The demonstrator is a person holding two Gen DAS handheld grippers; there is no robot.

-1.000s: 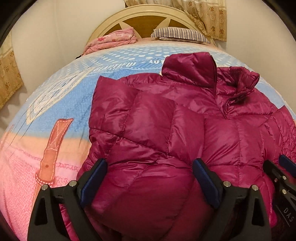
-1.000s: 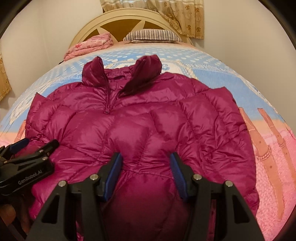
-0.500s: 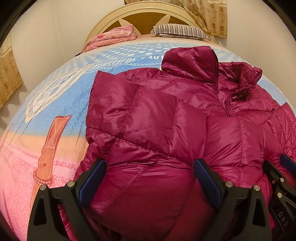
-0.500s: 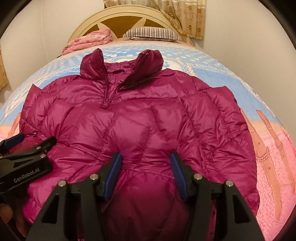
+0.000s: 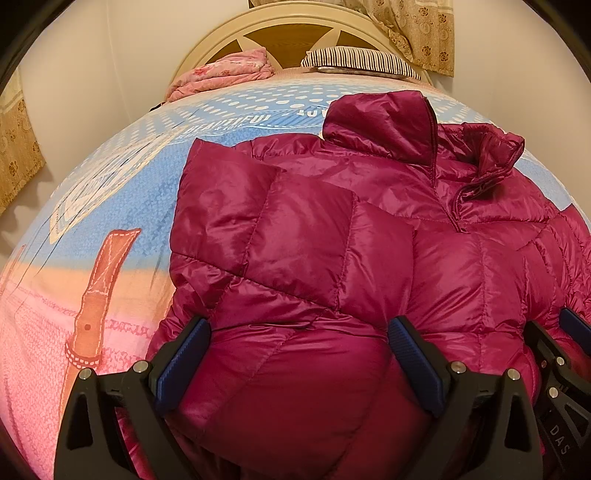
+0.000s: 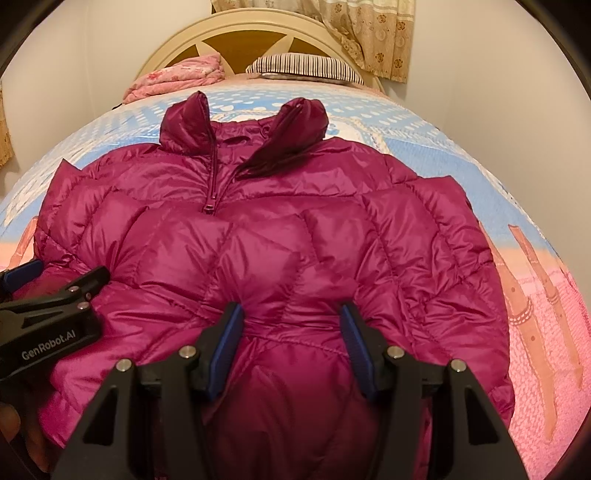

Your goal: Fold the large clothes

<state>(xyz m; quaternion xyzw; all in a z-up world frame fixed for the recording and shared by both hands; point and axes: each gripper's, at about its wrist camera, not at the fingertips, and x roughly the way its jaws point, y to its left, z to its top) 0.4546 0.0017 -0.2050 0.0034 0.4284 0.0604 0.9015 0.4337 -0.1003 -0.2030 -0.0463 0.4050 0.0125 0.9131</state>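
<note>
A magenta quilted puffer jacket [image 5: 332, 240] lies front-up on the bed, collar toward the headboard, sleeves folded in over the body. It also fills the right wrist view [image 6: 280, 236]. My left gripper [image 5: 299, 354] is open, its jaws standing wide over the jacket's lower left part. My right gripper [image 6: 291, 332] is open over the jacket's lower middle. The left gripper also shows at the left edge of the right wrist view [image 6: 55, 284]. The right gripper shows at the right edge of the left wrist view [image 5: 554, 339].
The jacket lies on a blue and pink patterned bedspread [image 5: 92, 229]. A folded pink blanket [image 5: 221, 74] and a striped pillow [image 5: 362, 62] lie by the cream headboard [image 6: 240, 33]. Curtains hang behind. White walls flank the bed.
Both grippers have moved forward over the jacket toward the collar, so it looms larger. Both stay open.
</note>
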